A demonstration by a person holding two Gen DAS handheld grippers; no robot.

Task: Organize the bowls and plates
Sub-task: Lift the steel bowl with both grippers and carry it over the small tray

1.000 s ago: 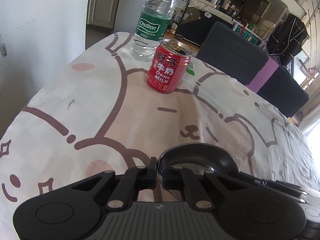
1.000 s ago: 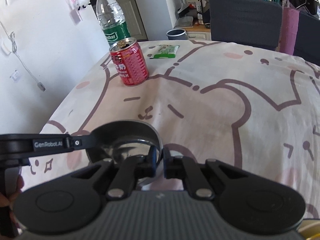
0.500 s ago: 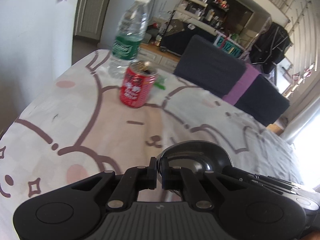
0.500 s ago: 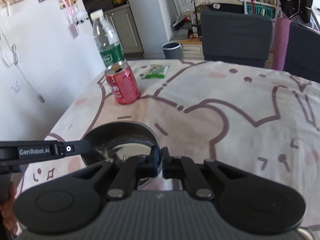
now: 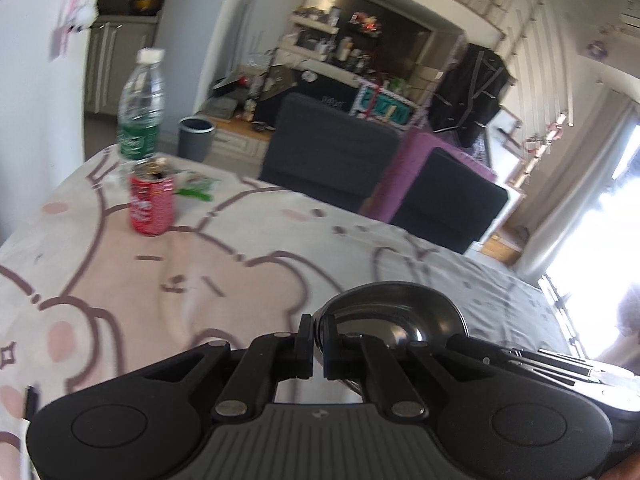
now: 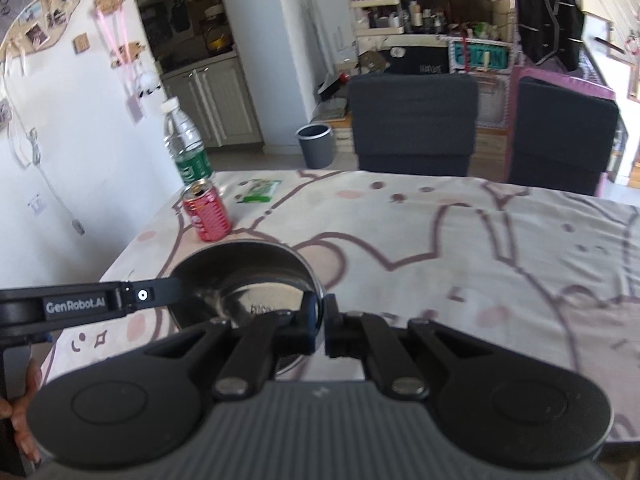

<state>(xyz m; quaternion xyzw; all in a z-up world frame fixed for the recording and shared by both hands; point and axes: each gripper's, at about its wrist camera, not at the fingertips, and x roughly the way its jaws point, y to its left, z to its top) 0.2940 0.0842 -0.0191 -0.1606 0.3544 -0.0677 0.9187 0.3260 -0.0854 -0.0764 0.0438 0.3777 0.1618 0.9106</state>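
Note:
A shiny steel bowl [image 5: 394, 308] is held up above the table by both grippers. My left gripper [image 5: 318, 346] is shut on the bowl's near-left rim. My right gripper [image 6: 322, 326] is shut on the bowl's right rim; the bowl [image 6: 244, 276] shows to its left there, with the left gripper's arm [image 6: 88, 304] reaching in from the left edge. The bowl looks empty inside. No plates show in either view.
A red drink can [image 5: 151, 206] and a water bottle [image 5: 141, 108] stand at the table's far left corner, with a green packet [image 6: 259, 191] beside them. Dark chairs [image 6: 412, 130] stand behind the table [image 6: 460, 240]. A white wall runs along the left.
Both grippers have risen with the bowl and pulled back; the can and bottle look farther and lower, and more of the room shows.

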